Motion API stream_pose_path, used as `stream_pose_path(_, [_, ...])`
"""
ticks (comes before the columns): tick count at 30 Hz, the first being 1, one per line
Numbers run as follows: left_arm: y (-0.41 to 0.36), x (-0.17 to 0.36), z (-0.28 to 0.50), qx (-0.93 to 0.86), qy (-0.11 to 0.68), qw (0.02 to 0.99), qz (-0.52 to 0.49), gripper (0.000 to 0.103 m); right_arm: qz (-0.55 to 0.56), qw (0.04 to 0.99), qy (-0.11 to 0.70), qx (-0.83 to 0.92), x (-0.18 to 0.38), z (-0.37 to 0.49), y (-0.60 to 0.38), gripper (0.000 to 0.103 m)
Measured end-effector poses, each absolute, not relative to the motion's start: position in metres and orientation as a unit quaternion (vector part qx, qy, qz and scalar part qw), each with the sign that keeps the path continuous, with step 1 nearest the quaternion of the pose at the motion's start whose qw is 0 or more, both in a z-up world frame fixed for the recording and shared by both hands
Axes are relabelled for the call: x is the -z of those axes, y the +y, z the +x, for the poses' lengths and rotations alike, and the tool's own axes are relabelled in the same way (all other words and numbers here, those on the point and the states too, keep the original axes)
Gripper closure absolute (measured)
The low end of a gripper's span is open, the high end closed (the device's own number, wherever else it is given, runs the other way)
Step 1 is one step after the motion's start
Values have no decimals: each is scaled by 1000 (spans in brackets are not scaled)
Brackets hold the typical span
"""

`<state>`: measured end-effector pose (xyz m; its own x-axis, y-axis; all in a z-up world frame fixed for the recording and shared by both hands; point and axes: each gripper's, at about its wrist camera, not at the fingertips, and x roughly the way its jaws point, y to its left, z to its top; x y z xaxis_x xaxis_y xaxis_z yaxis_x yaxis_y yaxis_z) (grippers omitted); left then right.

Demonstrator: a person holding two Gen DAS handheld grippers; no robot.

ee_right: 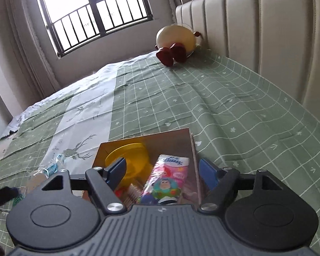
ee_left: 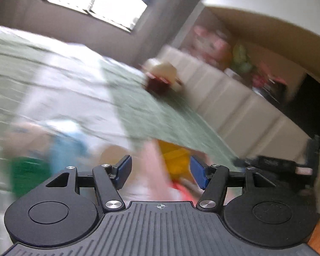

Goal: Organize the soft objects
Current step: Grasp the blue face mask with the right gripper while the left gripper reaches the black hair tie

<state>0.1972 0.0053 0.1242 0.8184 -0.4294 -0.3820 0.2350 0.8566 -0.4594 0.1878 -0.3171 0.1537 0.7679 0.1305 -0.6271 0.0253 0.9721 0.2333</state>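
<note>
A cardboard box (ee_right: 194, 147) sits on the green checked bed just ahead of my right gripper (ee_right: 163, 171). It holds a cartoon-printed tissue pack (ee_right: 166, 181) and a yellow round object (ee_right: 130, 155). My right gripper is open and empty above the box's near side. The left wrist view is motion-blurred. My left gripper (ee_left: 160, 171) is open, with blurred pink and yellow things (ee_left: 172, 160) beyond its fingers; nothing is clearly held. A cream plush toy with red feet (ee_right: 177, 42) lies near the headboard and also shows in the left wrist view (ee_left: 163, 76).
A padded cream headboard (ee_right: 266, 32) runs along the right. A barred window (ee_right: 91, 15) is at the far wall. Small wrapped items (ee_right: 51, 168) lie on the bed left of the box. Blurred blue and green objects (ee_left: 42, 155) lie left of my left gripper.
</note>
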Motion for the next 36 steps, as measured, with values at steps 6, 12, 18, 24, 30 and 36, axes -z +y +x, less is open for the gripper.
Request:
stream_pose_path(6, [77, -113, 171, 13, 237, 951, -200, 38, 31, 936, 336, -98, -148, 178, -236, 27])
stream_pose_path(12, [111, -87, 161, 25, 264, 937, -229, 38, -50, 923, 327, -197, -126, 145, -144, 27])
stream_pose_path(18, [126, -69, 152, 47, 273, 930, -244, 38, -168, 914, 284, -234, -94, 113, -55, 29])
stream_pose_path(24, [126, -58, 145, 97, 288, 919, -249, 38, -244, 894, 299, -226, -55, 118, -6, 50])
stream_pose_path(30, [130, -55, 139, 93, 285, 919, -257, 38, -237, 895, 306, -224, -67, 117, -12, 100])
stream_pose_path(36, [106, -60, 139, 124, 294, 920, -228, 38, -138, 931, 241, -236, -158, 97, -68, 100])
